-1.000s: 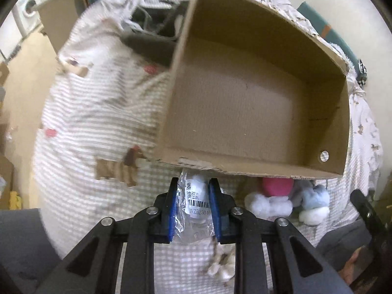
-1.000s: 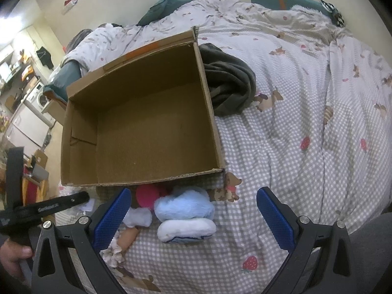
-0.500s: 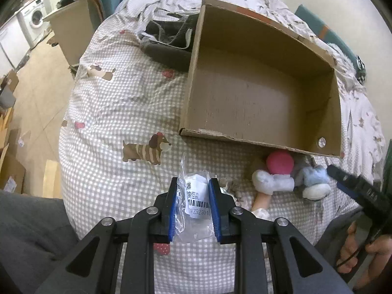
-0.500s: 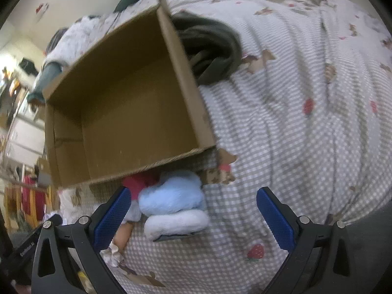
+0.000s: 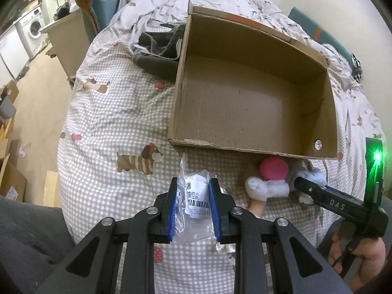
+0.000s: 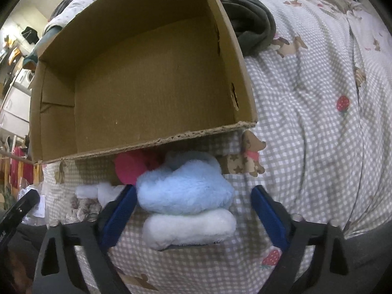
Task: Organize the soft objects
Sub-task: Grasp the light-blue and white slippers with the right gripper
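An empty cardboard box [image 5: 254,103] lies on the checked bedspread [image 5: 117,112]; it also shows in the right wrist view [image 6: 147,80]. My left gripper [image 5: 193,205] is shut on a clear plastic bag with a white soft item and a barcode label [image 5: 196,201], held above the bed before the box's near wall. My right gripper [image 6: 193,210] is open, its blue pads on either side of a light blue and white plush toy [image 6: 186,196] lying by the box. A pink plush ball [image 6: 129,166] and a white plush piece [image 5: 264,188] lie beside it.
A dark grey garment [image 5: 159,51] is heaped by the box's far corner, also in the right wrist view [image 6: 247,29]. The bed's edge drops at left to a floor with a cabinet [image 5: 66,39] and a washing machine [image 5: 31,29].
My left gripper has pulled back from the box with the bag still held. My right gripper has moved down and forward so that its open pads flank the blue plush toy.
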